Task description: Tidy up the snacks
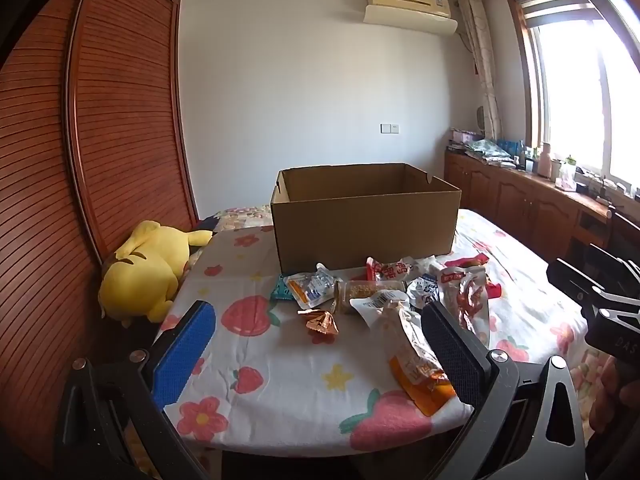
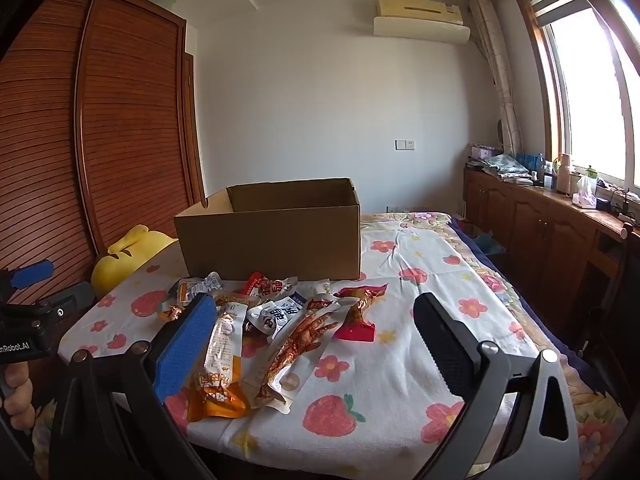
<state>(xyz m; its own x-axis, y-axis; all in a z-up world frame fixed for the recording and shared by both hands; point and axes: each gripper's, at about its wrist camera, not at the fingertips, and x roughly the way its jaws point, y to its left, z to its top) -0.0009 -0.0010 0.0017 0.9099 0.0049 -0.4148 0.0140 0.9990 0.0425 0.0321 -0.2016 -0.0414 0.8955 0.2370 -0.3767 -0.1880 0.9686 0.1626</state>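
Observation:
An open cardboard box [image 1: 364, 220] stands on the strawberry-print cloth [image 1: 280, 380]; it also shows in the right wrist view [image 2: 272, 240]. Several snack packets lie in front of it: a white-and-orange pouch [image 1: 412, 356], a chicken-feet pouch [image 2: 296, 344], a blue-white packet [image 1: 312, 290], a small gold wrapper [image 1: 320, 322], a red-white packet [image 2: 268, 286]. My left gripper [image 1: 320, 360] is open and empty above the near cloth. My right gripper [image 2: 316, 348] is open and empty, its jaws either side of the packets.
A yellow plush toy [image 1: 144, 272] lies at the table's left edge by the slatted wooden wardrobe [image 1: 100, 140]. Low wooden cabinets [image 2: 540, 232] with clutter run under the window at right. The right gripper's body shows at the left view's right edge [image 1: 600, 300].

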